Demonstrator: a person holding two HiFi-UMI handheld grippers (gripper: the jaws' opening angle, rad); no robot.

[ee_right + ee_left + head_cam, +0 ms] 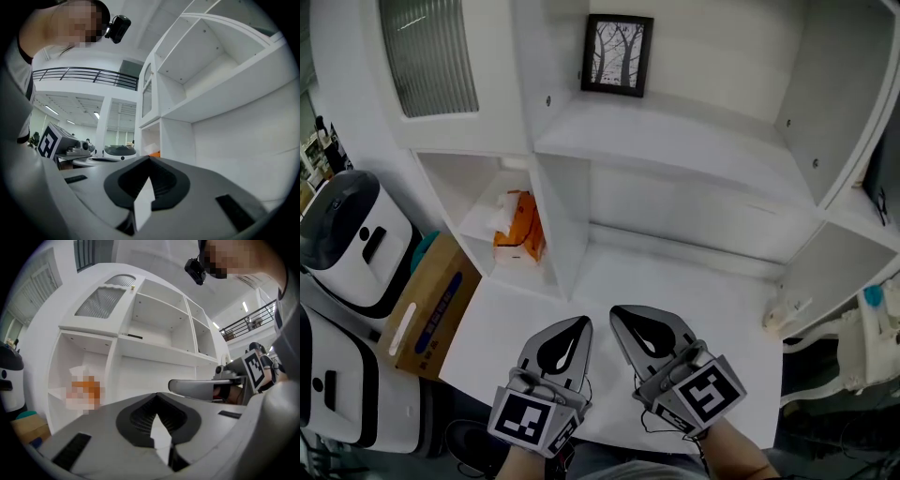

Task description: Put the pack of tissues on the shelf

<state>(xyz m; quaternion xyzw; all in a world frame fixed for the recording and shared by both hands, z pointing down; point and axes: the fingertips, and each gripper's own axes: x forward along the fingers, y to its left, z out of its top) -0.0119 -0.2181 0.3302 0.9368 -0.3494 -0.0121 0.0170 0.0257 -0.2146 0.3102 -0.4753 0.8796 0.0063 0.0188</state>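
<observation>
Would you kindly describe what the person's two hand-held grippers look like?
The left gripper and right gripper are light grey, leaf-shaped shells tapering to a point, each with a black teardrop-shaped inset. The left marker cube and right marker cube bear black squares on white. Thin black cables hang near their rear.

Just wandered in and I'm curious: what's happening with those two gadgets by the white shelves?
A person holds a left gripper and a right gripper, both shut and empty, over the white counter. The orange pack of tissues already sits in the lower left compartment of the shelf unit, touched by neither.
</observation>
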